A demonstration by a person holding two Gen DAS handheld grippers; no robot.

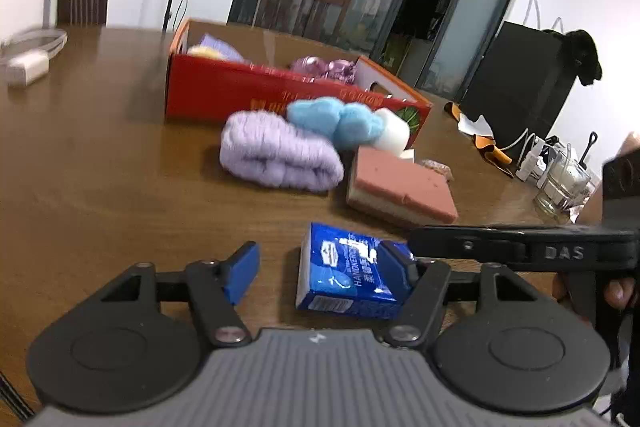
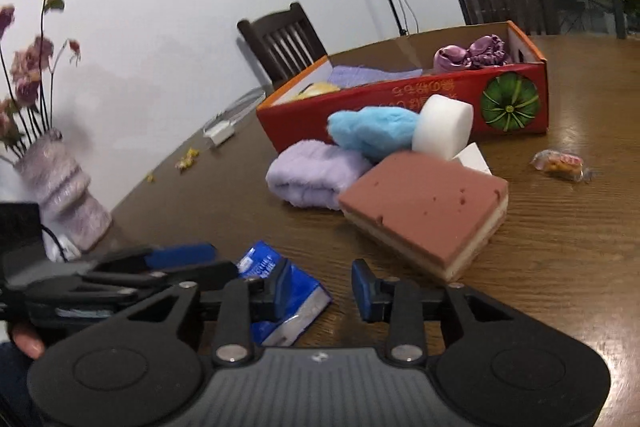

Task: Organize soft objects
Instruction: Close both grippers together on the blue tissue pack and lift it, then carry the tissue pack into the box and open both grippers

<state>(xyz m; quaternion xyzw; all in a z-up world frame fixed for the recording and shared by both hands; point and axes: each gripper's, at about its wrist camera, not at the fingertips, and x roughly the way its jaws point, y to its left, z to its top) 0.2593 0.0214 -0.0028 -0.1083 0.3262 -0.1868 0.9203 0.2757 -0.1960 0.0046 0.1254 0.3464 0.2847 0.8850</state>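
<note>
While both grippers hang low over the near edge of the table (image 1: 100, 155), the blue tissue pack (image 1: 348, 273) lies flat right under them. The left gripper (image 1: 320, 269) is spread wide, with the pack between its fingers and one blue pad close by the pack's side. The right gripper (image 2: 322, 287) is also wide and holds nothing — the pack sits just to its left. The red box (image 2: 404, 107) stands farther back toward the middle of the table, with a few soft things already inside. In front of it wait the purple towel (image 2: 316, 173), the blue fluff (image 2: 372, 131), the white sponge (image 2: 442, 127) and the pink sponge (image 2: 426, 207). I think the pack goes next. To do it well, close slowly on its long sides — too hard a squeeze would crumple it — then lift it clear over the pile into the box.
</note>
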